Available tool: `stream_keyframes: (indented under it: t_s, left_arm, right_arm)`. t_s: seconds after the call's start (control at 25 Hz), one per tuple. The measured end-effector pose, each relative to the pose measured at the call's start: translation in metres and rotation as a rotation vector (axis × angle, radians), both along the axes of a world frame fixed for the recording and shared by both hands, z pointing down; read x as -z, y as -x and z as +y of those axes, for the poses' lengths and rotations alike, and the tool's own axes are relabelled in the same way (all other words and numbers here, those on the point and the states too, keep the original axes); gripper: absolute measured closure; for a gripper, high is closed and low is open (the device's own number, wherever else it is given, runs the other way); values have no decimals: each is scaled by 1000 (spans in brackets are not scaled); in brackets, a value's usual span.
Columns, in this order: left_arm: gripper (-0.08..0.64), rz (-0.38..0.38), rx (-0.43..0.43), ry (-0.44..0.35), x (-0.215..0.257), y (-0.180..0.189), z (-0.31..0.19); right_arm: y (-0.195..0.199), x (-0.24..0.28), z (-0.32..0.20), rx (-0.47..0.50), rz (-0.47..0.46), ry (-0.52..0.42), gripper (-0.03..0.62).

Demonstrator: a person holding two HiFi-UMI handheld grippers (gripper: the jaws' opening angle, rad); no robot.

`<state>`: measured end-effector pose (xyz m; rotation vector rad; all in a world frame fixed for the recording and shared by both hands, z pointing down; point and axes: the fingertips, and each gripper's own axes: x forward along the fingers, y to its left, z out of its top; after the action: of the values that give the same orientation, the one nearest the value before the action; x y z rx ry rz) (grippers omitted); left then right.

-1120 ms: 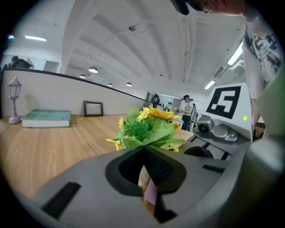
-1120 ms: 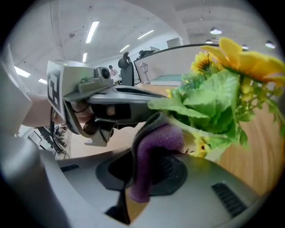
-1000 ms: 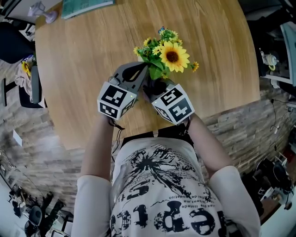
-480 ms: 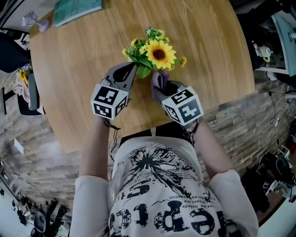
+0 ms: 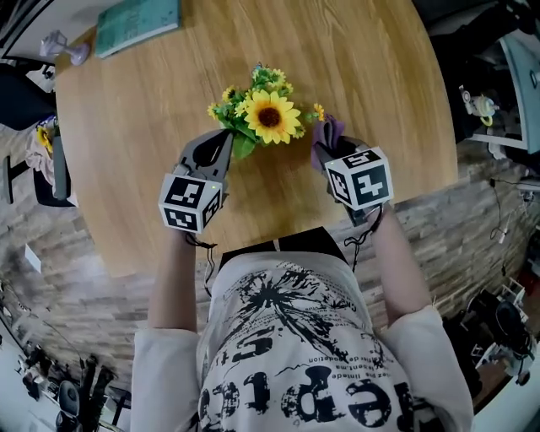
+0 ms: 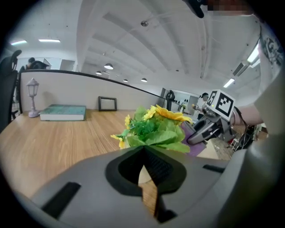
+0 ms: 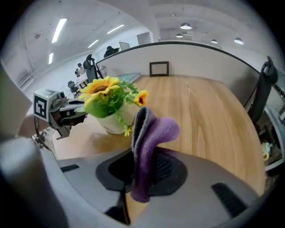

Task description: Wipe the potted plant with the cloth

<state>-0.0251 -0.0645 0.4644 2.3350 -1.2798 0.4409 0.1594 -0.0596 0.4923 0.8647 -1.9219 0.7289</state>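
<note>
- My left gripper [image 5: 221, 139] has its jaws fully together with nothing between them. In the left gripper view they meet in a point, with only bare worktop wood showing behind.
- Those jaws sit at the lower left of the potted plant [image 5: 267, 116], their tips tucked just under the lowest green leaf. That is the same spot beside the blooms as a second ago. I cannot tell whether they touch the pot.
- My right gripper [image 5: 327, 152] is clamped on the purple cloth [image 7: 150, 139]. The cloth stands up out of the jaws and folds over to the right at its top.
- The biggest change is on the right. A second ago this gripper was pressed in close beside the left one, right under the flowers at the middle of the frame. Half a second ago it had started outward. Now it is clear of the plant on the right, and the cloth's tip is near the small yellow bloom at that edge.
- The two marker cubes were almost side by side earlier and are now well apart.
- The plant stands upright in its white pot [image 7: 112, 123] on the round wooden worktop [image 5: 126, 126], its big sunflower facing up between my two grippers.
- A teal book [image 5: 137, 24] lies at the worktop's upper left edge, as before.
</note>
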Motion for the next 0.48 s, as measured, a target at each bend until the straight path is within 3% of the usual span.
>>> stream_keyframes:
  t_s: [0.16, 0.32, 0.48]
  left_arm:
    - [557, -45, 57, 31, 1, -2, -1]
    - [557, -30, 118, 38, 2, -3, 0]
    - [557, -28, 170, 25, 3, -3, 0]
  right_arm:
    - [-12, 8, -36, 39, 20, -37, 515]
    - [-20, 19, -78, 74, 26, -93, 515]
    - [-2, 37, -118, 193, -5, -157, 515]
